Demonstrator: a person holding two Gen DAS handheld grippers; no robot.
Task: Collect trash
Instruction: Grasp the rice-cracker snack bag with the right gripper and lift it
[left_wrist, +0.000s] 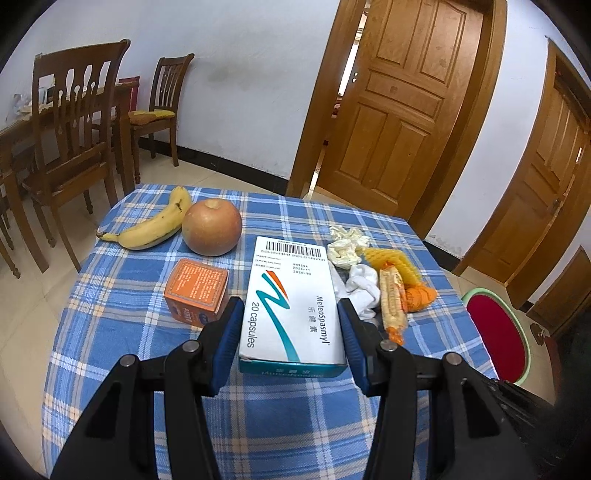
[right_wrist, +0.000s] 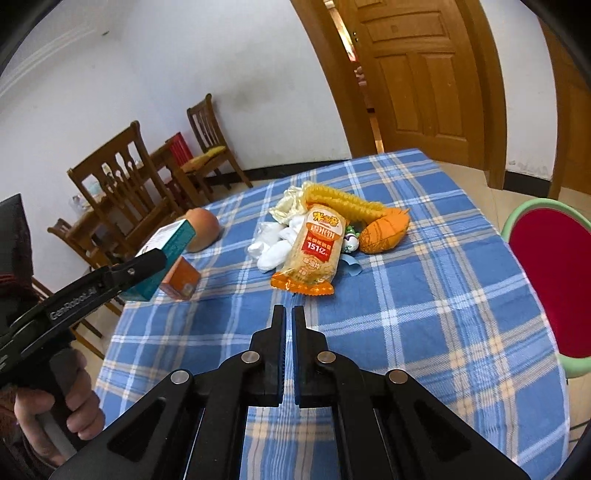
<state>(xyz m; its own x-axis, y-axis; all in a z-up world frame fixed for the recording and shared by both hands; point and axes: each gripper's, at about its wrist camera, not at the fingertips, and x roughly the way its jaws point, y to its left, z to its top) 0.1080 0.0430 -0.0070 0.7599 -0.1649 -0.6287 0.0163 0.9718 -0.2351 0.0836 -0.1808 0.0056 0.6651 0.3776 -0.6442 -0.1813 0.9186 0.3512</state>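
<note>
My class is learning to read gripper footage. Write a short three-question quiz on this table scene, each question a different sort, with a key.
1. True or false: the left gripper is shut on the white capsule box.
2. Which lies nearest the right gripper? A the snack packet, B the apple, C the small orange box.
3. Fill in: the banana lies touching the ____.

Key: 1 true; 2 A; 3 apple.
</note>
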